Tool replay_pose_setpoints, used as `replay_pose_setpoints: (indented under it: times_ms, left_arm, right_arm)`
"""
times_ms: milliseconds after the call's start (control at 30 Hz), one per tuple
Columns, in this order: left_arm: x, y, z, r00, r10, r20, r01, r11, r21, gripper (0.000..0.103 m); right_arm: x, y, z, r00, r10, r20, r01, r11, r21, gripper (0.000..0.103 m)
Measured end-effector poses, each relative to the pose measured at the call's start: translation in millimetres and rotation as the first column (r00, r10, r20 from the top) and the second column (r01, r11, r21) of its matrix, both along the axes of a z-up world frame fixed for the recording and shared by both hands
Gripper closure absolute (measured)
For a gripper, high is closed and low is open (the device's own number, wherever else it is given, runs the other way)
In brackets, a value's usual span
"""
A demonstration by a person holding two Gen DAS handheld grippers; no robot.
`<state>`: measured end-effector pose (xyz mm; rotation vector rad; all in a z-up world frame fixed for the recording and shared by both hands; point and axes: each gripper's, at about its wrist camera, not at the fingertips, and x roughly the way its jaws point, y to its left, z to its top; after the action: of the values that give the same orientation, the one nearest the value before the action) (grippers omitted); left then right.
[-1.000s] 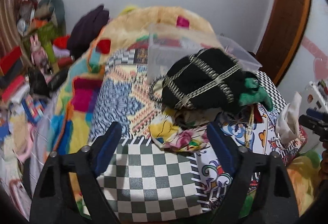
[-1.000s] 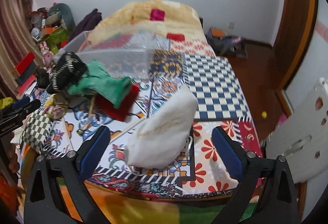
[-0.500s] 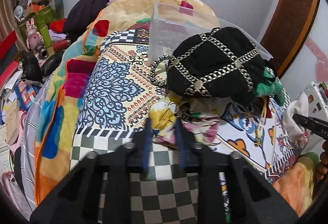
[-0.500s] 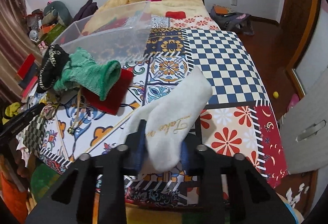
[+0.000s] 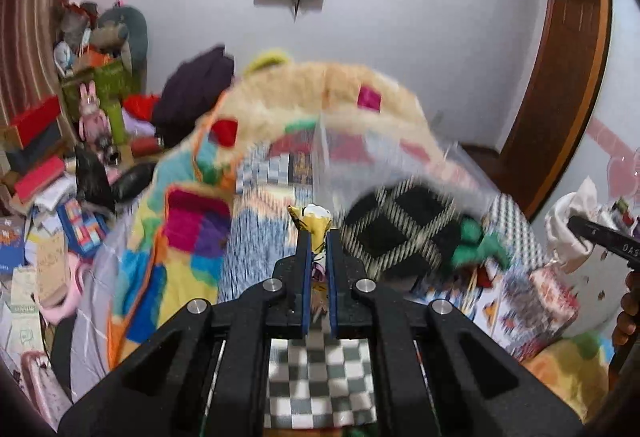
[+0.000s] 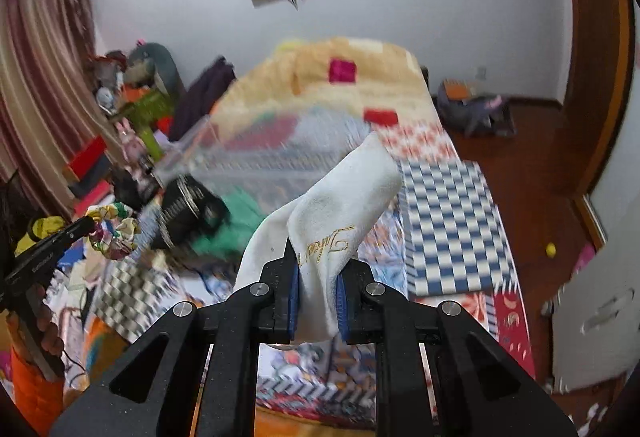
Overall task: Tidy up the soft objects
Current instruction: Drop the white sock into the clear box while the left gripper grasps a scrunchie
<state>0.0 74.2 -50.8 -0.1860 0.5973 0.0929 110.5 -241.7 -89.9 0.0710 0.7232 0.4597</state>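
Two hand-held grippers (image 5: 319, 257) (image 6: 317, 271), one cloth each

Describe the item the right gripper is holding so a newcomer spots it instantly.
Above the patterned bed, the right gripper pinches a white sock that stands up between its blue pads. Unlike the green cloth and black bag behind, it is plain white with gold script.

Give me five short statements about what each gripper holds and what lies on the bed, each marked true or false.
1. The right gripper is shut on the white sock. True.
2. The left gripper has open, empty jaws. False: it is shut on the floral cloth.
3. The clear plastic bin sits on the bed. True.
4. The black hat is inside the bin. False: it lies on the bedspread in front of it.
5. The white sock is plain. False: it has gold lettering.
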Motion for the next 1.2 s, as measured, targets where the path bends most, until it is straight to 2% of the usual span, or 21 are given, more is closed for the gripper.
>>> replay_pose_setpoints:
  times_ms: [133, 267, 433, 633, 833, 1200]
  left_arm:
    - [6, -6, 34, 0.994, -0.03, 0.106, 0.027, 0.999, 0.029, 0.097]
    - [18, -13, 54, 0.981, -0.058, 0.183, 0.05, 0.997, 0.05, 0.097]
    - [50, -12, 62, 0.975, -0.076, 0.209, 0.067, 0.997, 0.049, 0.097]
    - [97, -8, 46, 0.984, -0.081, 0.157, 0.077, 0.997, 0.033, 0.097]
    - [144, -8, 10, 0.99, -0.129, 0.054, 0.129, 0.992, 0.0, 0.097]
    - [193, -22, -33, 0.972, -0.198, -0.126, 0.194, 0.98, -0.039, 0.097]
  right_arm:
    - [8, 10, 21, 0.997, 0.02, 0.073, -0.022, 1.0, 0.022, 0.09]
    - [21, 24, 36, 0.99, 0.031, 0.135, -0.035, 0.999, 0.026, 0.09]
    - [40, 41, 42, 0.985, 0.047, 0.168, -0.052, 0.998, 0.022, 0.09]
    - [65, 60, 32, 0.985, 0.065, 0.16, -0.066, 0.998, 0.004, 0.09]
    - [95, 85, 9, 0.99, 0.086, 0.108, -0.08, 0.995, -0.057, 0.09]
    - [130, 111, -28, 0.994, 0.106, -0.017, -0.108, 0.982, -0.154, 0.089]
